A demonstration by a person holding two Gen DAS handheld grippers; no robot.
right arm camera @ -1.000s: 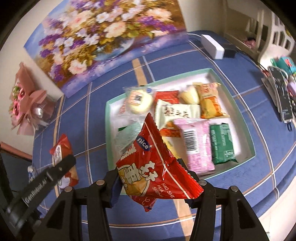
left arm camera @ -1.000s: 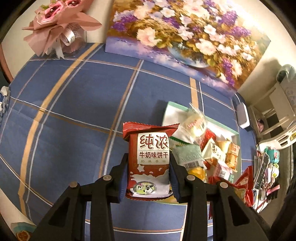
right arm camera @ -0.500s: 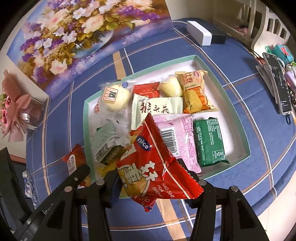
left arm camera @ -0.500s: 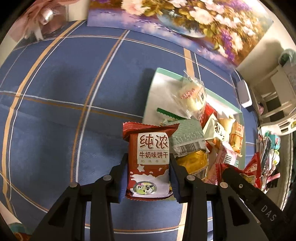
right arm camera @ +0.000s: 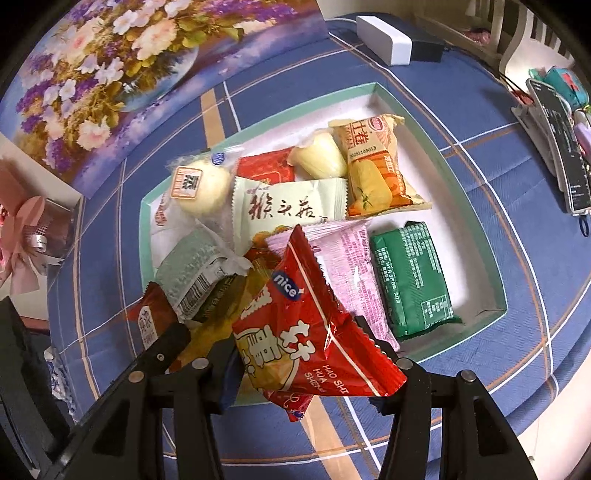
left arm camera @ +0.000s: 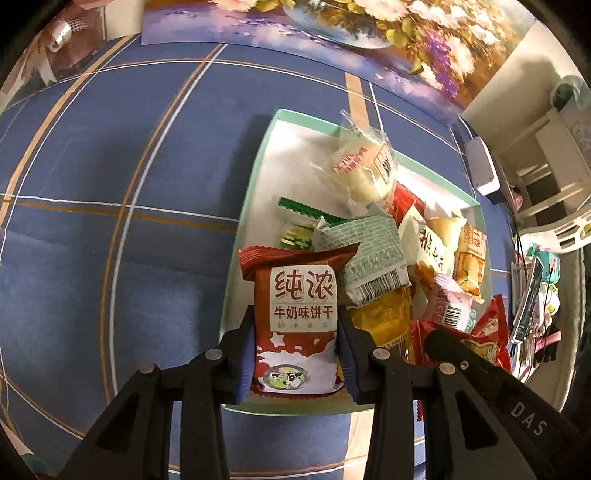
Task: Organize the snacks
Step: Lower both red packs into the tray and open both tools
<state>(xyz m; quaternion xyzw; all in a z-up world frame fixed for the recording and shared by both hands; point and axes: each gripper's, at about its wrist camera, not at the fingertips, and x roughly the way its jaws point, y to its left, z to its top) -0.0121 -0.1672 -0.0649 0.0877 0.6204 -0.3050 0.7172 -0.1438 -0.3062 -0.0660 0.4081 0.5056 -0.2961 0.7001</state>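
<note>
My left gripper (left arm camera: 295, 332) is shut on a dark red milk-biscuit packet (left arm camera: 297, 325), held upright over the near left corner of the mint-rimmed tray (left arm camera: 251, 192). In the right wrist view my right gripper (right arm camera: 306, 347) is shut on a bright red "nice" snack bag (right arm camera: 310, 332), tilted above the tray (right arm camera: 476, 236) near its front edge. The tray holds several packets: a pink one (right arm camera: 351, 266), a green one (right arm camera: 410, 277), a pale green one (right arm camera: 288, 210) and an orange one (right arm camera: 373, 166). The left gripper's finger (right arm camera: 162, 350) and its packet (right arm camera: 147, 314) show at the lower left there.
A flower painting (right arm camera: 110, 74) leans at the back of the blue plaid tablecloth (left arm camera: 110, 184). A white box (right arm camera: 384, 35) lies beyond the tray. A pink bouquet (right arm camera: 26, 229) stands at the left. Clutter and a phone (right arm camera: 557, 147) crowd the right edge.
Both grippers have come down closer to the tray, each still holding its packet. The left one shifted from over the bare cloth to over the tray's near corner.
</note>
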